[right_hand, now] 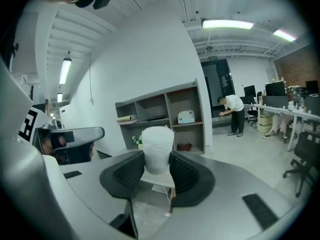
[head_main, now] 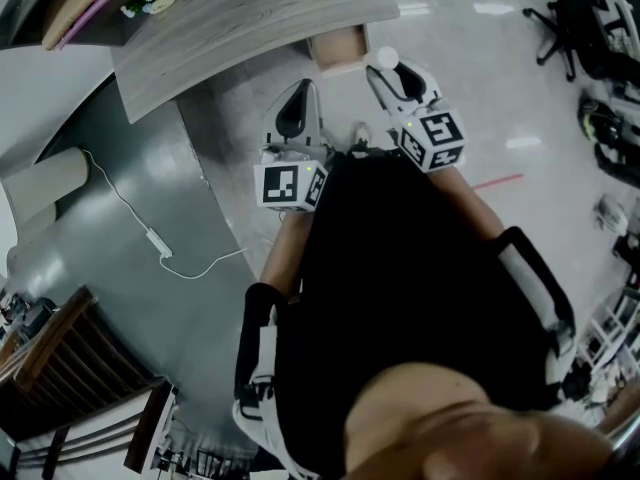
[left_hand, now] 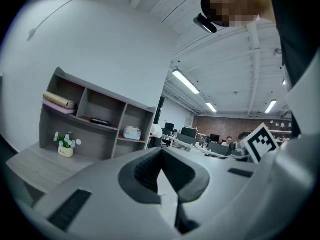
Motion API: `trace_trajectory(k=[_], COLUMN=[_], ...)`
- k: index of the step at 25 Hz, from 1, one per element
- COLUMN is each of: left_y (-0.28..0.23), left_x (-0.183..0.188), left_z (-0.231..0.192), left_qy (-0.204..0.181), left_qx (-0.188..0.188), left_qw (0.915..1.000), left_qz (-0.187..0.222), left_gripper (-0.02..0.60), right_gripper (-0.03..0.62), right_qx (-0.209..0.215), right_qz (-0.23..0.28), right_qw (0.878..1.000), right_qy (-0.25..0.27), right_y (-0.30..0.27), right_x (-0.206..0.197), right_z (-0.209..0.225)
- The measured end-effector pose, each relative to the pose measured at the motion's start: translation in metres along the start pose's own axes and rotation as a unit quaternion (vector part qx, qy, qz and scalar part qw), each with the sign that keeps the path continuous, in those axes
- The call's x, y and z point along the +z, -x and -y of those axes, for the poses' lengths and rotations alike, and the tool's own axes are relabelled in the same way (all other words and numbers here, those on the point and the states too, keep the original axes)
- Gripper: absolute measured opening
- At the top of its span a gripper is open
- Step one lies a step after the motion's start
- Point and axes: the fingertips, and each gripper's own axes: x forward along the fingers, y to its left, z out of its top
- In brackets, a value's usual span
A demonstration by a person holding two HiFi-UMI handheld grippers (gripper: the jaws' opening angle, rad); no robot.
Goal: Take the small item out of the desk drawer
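Note:
My right gripper [right_hand: 157, 170] is shut on a small white cylindrical item [right_hand: 157, 148] that stands up between its dark pads. In the head view the item [head_main: 386, 58] shows as a white blob at the tip of the right gripper [head_main: 390, 71], close to the light wooden drawer [head_main: 338, 47] under the desk's edge. The grey wood desk [head_main: 250, 13] runs across the top. My left gripper [head_main: 297, 98] hangs beside it, lower left of the drawer. In the left gripper view its jaws [left_hand: 161, 174] are closed together with nothing between them.
A white cable with a small adapter [head_main: 160, 246] trails over the grey floor at left. A shelf unit [left_hand: 95, 119] with a small potted plant [left_hand: 65, 145] stands on the desk. Office chairs [head_main: 575, 23] are at far right, a wooden chair [head_main: 70, 368] at lower left. A person [right_hand: 232, 111] bends over far off.

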Motion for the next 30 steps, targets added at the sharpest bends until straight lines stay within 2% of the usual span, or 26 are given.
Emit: trace_trajectory(k=[8, 30], left_y=[0.005, -0.005], left_x=[-0.003, -0.005], left_z=[0.0, 0.007], left_qy=[0.001, 0.0], left_qx=[-0.001, -0.015], left_qw=[1.0, 0.9999], left_qz=[0.002, -0.003], left_gripper=[-0.002, -0.002], right_gripper=[0.156, 0.155], right_qx=[0.007, 0.017], right_qz=[0.008, 0.012], right_qw=[1.0, 1.0], right_qy=[0.0, 0.001], right_y=[0.023, 0.023], right_x=[-0.001, 0.002], right_z=[-0.014, -0.014])
